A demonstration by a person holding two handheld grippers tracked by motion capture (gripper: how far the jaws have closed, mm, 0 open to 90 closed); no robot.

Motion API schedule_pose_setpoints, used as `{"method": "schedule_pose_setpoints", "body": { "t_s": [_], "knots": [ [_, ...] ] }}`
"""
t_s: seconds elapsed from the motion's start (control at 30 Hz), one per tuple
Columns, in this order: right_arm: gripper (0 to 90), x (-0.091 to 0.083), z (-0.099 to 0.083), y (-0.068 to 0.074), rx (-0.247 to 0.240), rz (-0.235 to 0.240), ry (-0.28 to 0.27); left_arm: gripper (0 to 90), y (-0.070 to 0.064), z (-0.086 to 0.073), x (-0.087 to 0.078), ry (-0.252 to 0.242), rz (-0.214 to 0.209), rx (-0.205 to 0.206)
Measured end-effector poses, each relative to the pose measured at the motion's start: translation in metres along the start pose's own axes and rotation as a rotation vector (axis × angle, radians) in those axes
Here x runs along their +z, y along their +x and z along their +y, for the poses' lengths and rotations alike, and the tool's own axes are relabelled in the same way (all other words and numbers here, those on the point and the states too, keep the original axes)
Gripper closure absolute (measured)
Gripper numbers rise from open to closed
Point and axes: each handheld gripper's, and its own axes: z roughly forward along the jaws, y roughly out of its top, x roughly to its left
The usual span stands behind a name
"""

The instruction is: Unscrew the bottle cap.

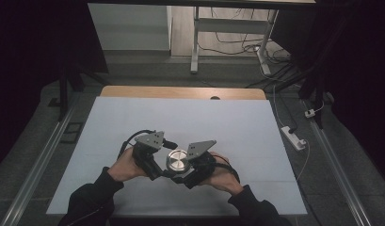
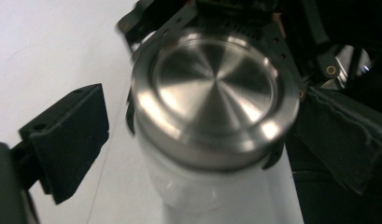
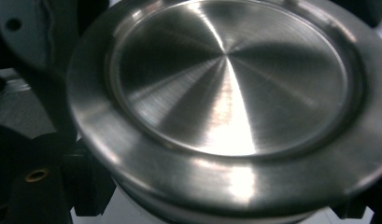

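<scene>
A white jar with a steel lid (image 1: 177,161) stands on the desk (image 1: 133,117) near its front edge. The right hand-held gripper (image 1: 186,176) clamps the jar. The left hand-held gripper (image 1: 158,172) gapes beside it, one jaw clear.

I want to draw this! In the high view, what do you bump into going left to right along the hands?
Left hand → left tongs → shiny metal lid → right tongs → right hand.

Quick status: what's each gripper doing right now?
Left gripper: open, jaws wide beside the jar.
Right gripper: seems shut on the jar, below its steel lid.
</scene>
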Motion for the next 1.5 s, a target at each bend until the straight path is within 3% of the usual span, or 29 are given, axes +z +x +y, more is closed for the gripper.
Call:
{"method": "schedule_pose_setpoints", "body": {
  "t_s": [0.1,0.23,0.3,0.33,0.43,0.47,0.57,0.6,0.67,0.73,0.83,0.97,1.0,1.07,1.1,1.17,1.2,1.27,1.3,1.43,1.5],
  "knots": [
    [14.4,0.001,0.000,0.002,-0.022,0.022,0.008,8.1,0.000,0.004,0.002,0.009,-0.011,0.027],
    [14.4,0.002,0.001,0.004,-0.028,0.022,0.013,19.4,-0.002,0.007,0.004,0.000,-0.026,0.054],
    [14.4,0.001,0.001,0.002,-0.023,0.005,0.014,19.8,-0.004,0.006,0.004,-0.010,0.025,0.030],
    [14.4,0.000,0.001,0.001,-0.014,-0.007,0.015,19.9,-0.004,0.006,0.004,-0.010,0.025,0.030],
    [14.4,0.000,0.001,0.000,0.003,-0.040,0.013,20.0,-0.005,0.007,0.005,-0.028,0.095,-0.019],
    [14.4,-0.001,0.002,-0.002,0.044,-0.079,0.008,20.1,-0.005,0.008,0.006,-0.036,0.122,-0.044],
    [14.4,-0.001,0.002,-0.004,0.099,-0.137,0.002,20.0,-0.005,0.009,0.010,-0.053,0.193,-0.111],
    [14.4,-0.001,0.002,-0.004,0.099,-0.137,0.002,20.0,-0.005,0.010,0.011,-0.061,0.212,-0.134],
    [14.5,0.000,0.002,-0.005,0.156,-0.191,-0.005,19.9,-0.005,0.010,0.014,-0.073,0.253,-0.175],
    [14.5,0.001,0.001,-0.006,0.176,-0.218,-0.007,19.5,-0.005,0.011,0.016,-0.077,0.278,-0.202],
    [14.4,0.001,0.000,-0.005,0.182,-0.225,-0.018,7.2,-0.001,0.012,0.011,-0.103,0.259,-0.221],
    [14.4,-0.002,0.001,-0.005,0.168,-0.205,-0.035,0.1,0.000,0.011,-0.003,-0.132,0.224,-0.203],
    [14.4,-0.003,0.001,-0.006,0.162,-0.189,-0.035,0.1,-0.001,0.010,-0.012,-0.133,0.186,-0.174],
    [14.4,-0.003,0.001,-0.005,0.143,-0.151,-0.033,0.0,-0.001,0.010,-0.015,-0.121,0.173,-0.155],
    [14.4,-0.003,0.002,-0.004,0.132,-0.138,-0.030,0.4,-0.002,0.009,-0.019,-0.084,0.130,-0.105],
    [14.4,-0.001,0.002,-0.001,0.109,-0.095,-0.021,1.1,-0.003,0.009,-0.019,-0.067,0.113,-0.086],
    [14.4,0.000,0.003,0.001,0.096,-0.077,-0.019,1.8,-0.004,0.008,-0.018,-0.025,0.078,-0.046],
    [14.4,0.001,0.004,0.003,0.082,-0.057,-0.016,1.9,-0.006,0.008,-0.017,-0.008,0.065,-0.030],
    [14.4,0.003,0.004,0.006,0.052,-0.012,-0.011,3.0,-0.006,0.008,-0.016,0.005,0.052,-0.010],
    [14.4,0.004,0.007,0.013,-0.007,0.048,-0.001,6.7,-0.010,0.006,-0.011,0.013,-0.035,0.049],
    [14.4,0.004,0.007,0.014,-0.026,0.066,-0.002,10.2,-0.011,0.006,-0.010,0.020,-0.038,0.066]
  ]
}}
